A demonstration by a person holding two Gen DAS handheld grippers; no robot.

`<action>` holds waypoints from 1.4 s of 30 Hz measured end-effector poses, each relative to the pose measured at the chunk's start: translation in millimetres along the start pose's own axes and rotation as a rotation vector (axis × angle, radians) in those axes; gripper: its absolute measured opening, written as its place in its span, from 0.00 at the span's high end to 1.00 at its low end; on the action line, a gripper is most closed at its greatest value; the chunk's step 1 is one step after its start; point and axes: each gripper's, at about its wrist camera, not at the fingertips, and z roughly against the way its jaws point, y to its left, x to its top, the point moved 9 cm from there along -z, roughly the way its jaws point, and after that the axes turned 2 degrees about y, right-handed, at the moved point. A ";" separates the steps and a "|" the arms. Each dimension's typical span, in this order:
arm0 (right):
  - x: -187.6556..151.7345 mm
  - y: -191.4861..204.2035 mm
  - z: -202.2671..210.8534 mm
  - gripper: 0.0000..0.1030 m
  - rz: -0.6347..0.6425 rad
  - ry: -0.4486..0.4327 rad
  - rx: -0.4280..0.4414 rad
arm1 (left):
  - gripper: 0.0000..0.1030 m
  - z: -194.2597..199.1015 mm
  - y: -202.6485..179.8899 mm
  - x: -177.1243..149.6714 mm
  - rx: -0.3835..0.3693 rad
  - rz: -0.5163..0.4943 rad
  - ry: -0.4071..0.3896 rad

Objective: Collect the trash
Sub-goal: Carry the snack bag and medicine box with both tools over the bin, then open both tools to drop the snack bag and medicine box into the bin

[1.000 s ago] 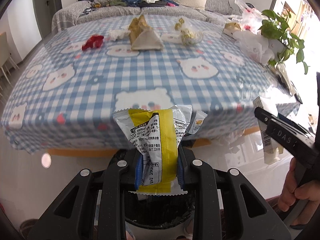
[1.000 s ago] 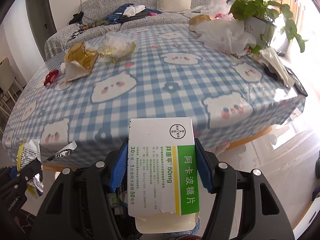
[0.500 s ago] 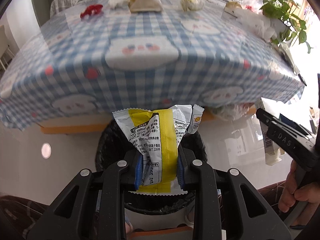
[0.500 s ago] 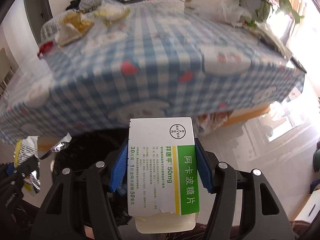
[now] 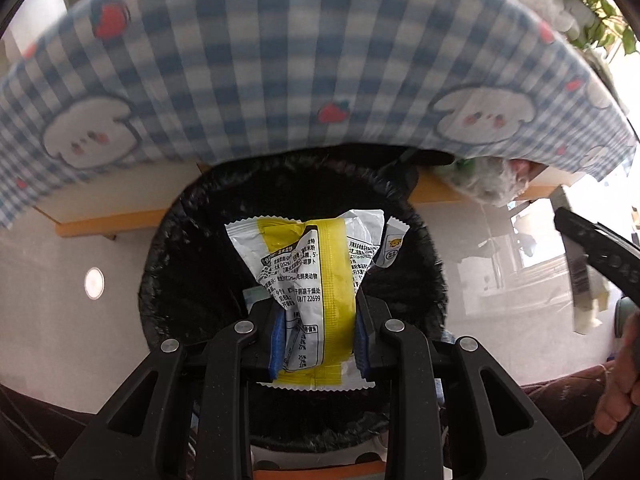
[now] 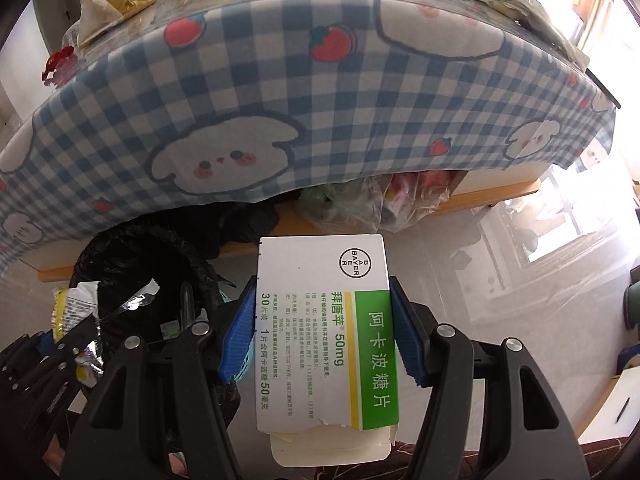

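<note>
My left gripper [image 5: 318,338] is shut on a crumpled yellow and silver snack wrapper [image 5: 316,276], held right above the mouth of a bin lined with a black bag [image 5: 192,240]. My right gripper [image 6: 322,332] is shut on a white and green medicine box [image 6: 326,332], held over the pale floor just right of that bin [image 6: 120,256]. In the right wrist view the left gripper [image 6: 60,344] with its wrapper [image 6: 74,312] shows at the lower left. The right gripper's finger [image 5: 600,244] and a hand [image 5: 618,392] show at the right edge of the left wrist view.
The table with a blue checked bear tablecloth [image 6: 280,92] hangs over the bin's far side. More trash lies on top: a brown paper bag [image 6: 108,10] and a red scrap [image 6: 56,66]. Clear plastic bags [image 6: 372,200] sit under the table. A potted plant [image 5: 592,12] stands at right.
Both grippers have sunk from above the tabletop to below its edge, still holding the wrapper and the box. The bin has come into full view under the left gripper.
</note>
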 end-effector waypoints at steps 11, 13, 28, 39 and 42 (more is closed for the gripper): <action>-1.6 0.5 -4.9 0.43 -0.006 0.004 -0.015 | 0.61 -8.9 -8.1 2.5 -0.017 -0.021 -0.037; -1.3 2.8 -4.2 0.43 -0.006 0.001 -0.015 | 0.54 -7.0 -5.3 3.0 -0.021 -0.012 -0.041; -15.2 71.4 1.0 0.43 0.038 -0.003 0.054 | 0.09 18.9 48.8 1.3 0.044 0.022 -0.124; -28.1 129.5 2.3 0.43 0.091 0.002 0.073 | 0.06 35.2 109.5 -5.6 0.080 0.082 -0.127; -31.2 149.0 4.0 0.43 0.108 0.003 0.087 | 0.06 37.0 124.3 -9.3 0.084 0.098 -0.124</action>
